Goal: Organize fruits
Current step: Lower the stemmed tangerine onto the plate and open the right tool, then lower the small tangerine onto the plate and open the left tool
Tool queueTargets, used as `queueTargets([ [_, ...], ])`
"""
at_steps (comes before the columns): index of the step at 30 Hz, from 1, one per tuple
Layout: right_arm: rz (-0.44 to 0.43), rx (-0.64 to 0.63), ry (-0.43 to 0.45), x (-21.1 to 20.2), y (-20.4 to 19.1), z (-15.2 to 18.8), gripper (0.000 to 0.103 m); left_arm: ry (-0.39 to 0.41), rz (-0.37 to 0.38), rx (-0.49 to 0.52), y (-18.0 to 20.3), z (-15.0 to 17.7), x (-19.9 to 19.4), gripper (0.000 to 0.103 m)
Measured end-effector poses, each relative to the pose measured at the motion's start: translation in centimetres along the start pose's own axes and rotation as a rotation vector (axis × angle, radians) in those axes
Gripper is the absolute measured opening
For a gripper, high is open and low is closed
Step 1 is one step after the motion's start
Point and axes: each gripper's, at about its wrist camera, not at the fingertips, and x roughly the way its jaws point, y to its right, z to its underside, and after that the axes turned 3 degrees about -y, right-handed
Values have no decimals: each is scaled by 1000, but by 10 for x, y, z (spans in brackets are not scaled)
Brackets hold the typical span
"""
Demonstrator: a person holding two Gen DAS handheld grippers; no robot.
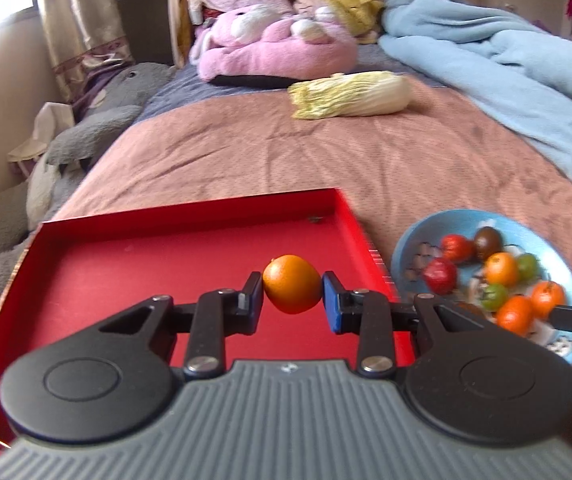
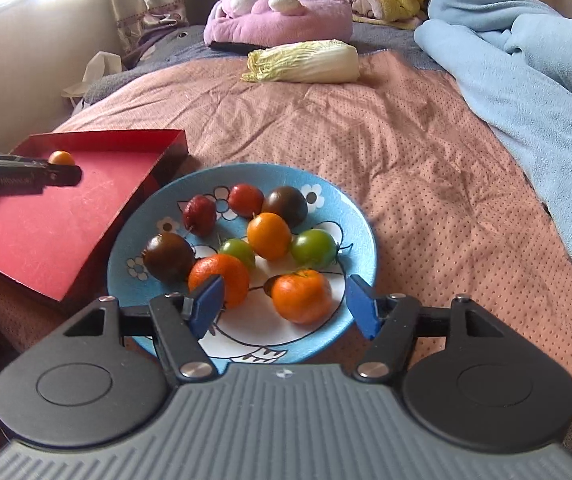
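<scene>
Two grippers are showing in my feeds, and I am taking the blue plate point(image 2: 360, 216) as my landmark. Nearest me, my right gripper point(image 2: 284, 304) is hovering over the plate's near edge with its blue pads spread wide, gripping nothing; a mandarin point(image 2: 301, 295) is lying between them on the plate, touching neither pad. Left of the plate, my left gripper point(image 1: 293, 298) is pinching a small orange fruit point(image 1: 292, 284) between its pads, holding it above the floor of the red tray point(image 1: 106, 264), whose right wall is sitting just beside the plate's left rim. On the plate beyond the mandarin, I am seeing another mandarin point(image 2: 222, 278) partly behind my left pad, an orange tomato point(image 2: 269, 235), two green tomatoes, two dark brown ones and two red ones, all clustered close together. Farther back from the plate, a napa cabbage point(image 2: 306, 62) is lying on the pink bedspread point(image 2: 406, 152). Right of the plate, a light blue blanket point(image 2: 526, 60) is bunching along the bed, and beyond the cabbage a pink plush toy point(image 2: 282, 12) is resting.
</scene>
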Motion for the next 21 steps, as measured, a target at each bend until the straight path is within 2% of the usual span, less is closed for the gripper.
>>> queueTargets([
  [10, -13, 24, 30, -15, 6, 5, 74, -28, 188, 130, 83, 16, -9, 35],
  [21, -29, 117, 57, -21, 29, 5, 77, -85, 218, 186, 112, 25, 4, 35],
])
